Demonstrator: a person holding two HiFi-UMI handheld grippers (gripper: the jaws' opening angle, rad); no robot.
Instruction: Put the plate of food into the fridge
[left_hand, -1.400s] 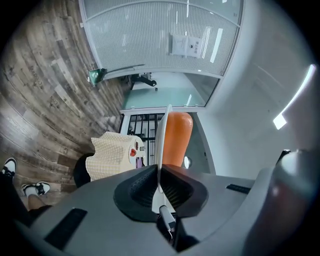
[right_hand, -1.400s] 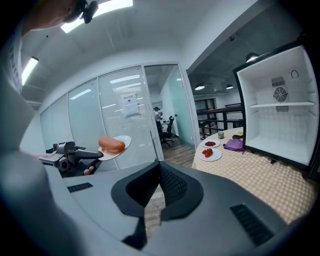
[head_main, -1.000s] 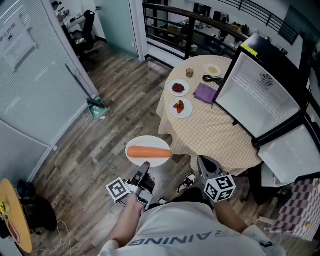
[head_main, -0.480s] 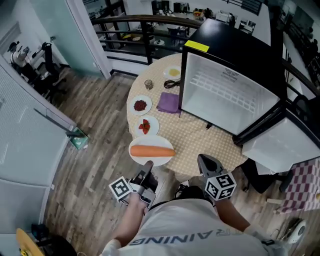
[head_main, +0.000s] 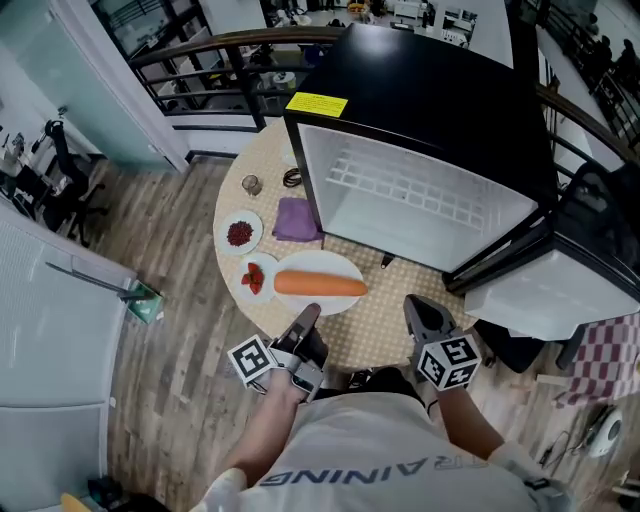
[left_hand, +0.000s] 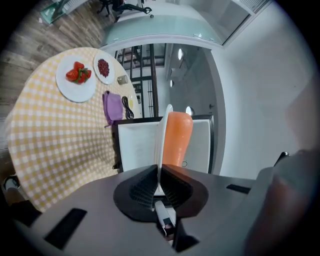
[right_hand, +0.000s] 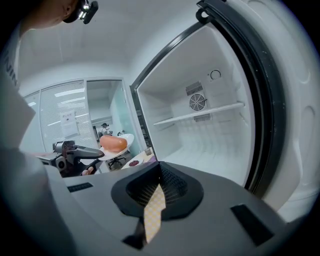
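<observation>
Your left gripper (head_main: 309, 313) is squeezed tight on the near edge of the white plate (head_main: 322, 263). It holds the plate flat in the air over the near side of the table (head_main: 385, 330). A long orange carrot (head_main: 320, 285) lies across the plate. Your right gripper (head_main: 424, 311) is off to the right of it, above the checked cloth. Its jaws are pressed together with nothing in them. Just left of the held plate, a small plate of strawberries (head_main: 252, 278) sits on the table. A little farther back are a dish of dark red bits (head_main: 240, 233), a purple cloth (head_main: 296, 218) and a cup (head_main: 252, 184). Past those is the black fridge (head_main: 430, 90). Its door (head_main: 545, 290) is swung open to the right and it is white inside. The plate is in front of the opening, not inside.
</observation>
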